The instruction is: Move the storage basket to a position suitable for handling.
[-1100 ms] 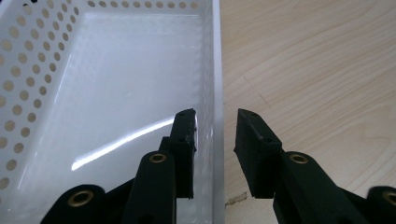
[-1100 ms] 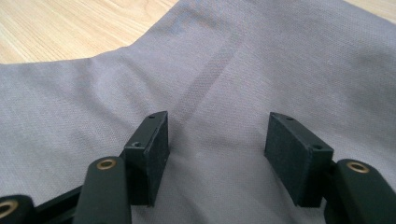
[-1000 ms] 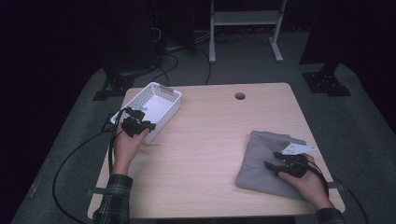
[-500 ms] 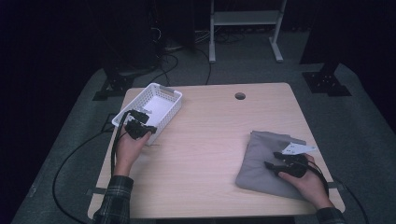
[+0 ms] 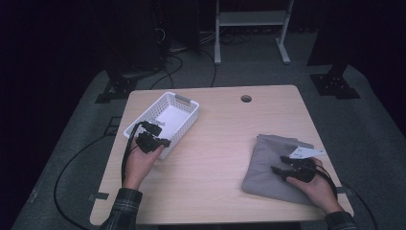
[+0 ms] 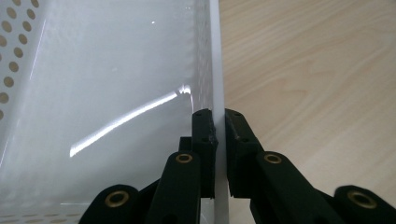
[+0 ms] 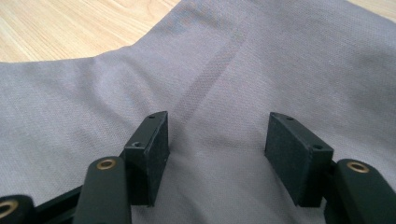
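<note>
A white perforated basket (image 5: pixel 184 102) stands on the left part of the wooden table (image 5: pixel 220 143). My left gripper (image 5: pixel 158 142) is at its near right edge. In the left gripper view the jaws have just been closing, and my left gripper (image 6: pixel 219 116) is shut on the thin basket wall (image 6: pixel 216 56), one pad on each side. A folded grey cloth (image 5: pixel 265 165) lies at the right. My right gripper (image 5: pixel 280 164) rests on it, open. In the right gripper view the right gripper (image 7: pixel 217 135) has its pads wide apart over flat cloth (image 7: pixel 233 70).
A white paper tag (image 5: pixel 306 152) lies at the cloth's far right edge. A round cable hole (image 5: pixel 246 98) sits near the table's back edge. Cables trail off the left side to the floor. A white stand (image 5: pixel 251 19) is behind the table.
The left gripper has closed on the basket wall and moved toward the person and to the right, and the basket has slid with it. The right gripper has stayed still on the cloth.
</note>
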Demonstrator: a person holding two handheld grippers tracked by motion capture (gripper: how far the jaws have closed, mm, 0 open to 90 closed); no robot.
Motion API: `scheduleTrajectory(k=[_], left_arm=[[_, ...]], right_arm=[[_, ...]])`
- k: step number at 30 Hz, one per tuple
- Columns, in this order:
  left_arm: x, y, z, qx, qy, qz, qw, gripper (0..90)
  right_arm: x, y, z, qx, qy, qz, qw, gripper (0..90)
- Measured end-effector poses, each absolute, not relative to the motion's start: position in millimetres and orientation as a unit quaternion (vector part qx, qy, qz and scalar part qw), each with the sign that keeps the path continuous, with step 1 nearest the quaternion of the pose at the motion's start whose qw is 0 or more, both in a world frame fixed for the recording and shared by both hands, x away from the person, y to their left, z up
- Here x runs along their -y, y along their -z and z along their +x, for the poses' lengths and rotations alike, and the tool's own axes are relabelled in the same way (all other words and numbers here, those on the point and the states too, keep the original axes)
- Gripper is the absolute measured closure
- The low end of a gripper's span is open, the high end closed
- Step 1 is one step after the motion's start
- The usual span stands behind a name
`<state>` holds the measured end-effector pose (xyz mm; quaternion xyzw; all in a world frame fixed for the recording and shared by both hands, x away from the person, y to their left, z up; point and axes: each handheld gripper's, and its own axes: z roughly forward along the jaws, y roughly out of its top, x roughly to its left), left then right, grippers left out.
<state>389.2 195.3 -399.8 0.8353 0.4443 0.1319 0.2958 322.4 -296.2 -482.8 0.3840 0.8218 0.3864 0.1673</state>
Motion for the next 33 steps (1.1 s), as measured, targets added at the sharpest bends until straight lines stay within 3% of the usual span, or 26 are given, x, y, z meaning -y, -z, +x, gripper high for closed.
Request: scheduleTrajectory(k=[20,33], left_arm=[[-132.5,399.8,326.4,-0.39,-0.114,0.864,0.297,83.4],[-107.9,405.8,314.2,-0.358,-0.095,0.881,0.295,81.9]], right_arm=[[296.3,482.7,322.6,-0.823,-0.386,0.382,0.167,38.2],[296.3,482.7,322.6,-0.823,-0.386,0.382,0.167,38.2]])
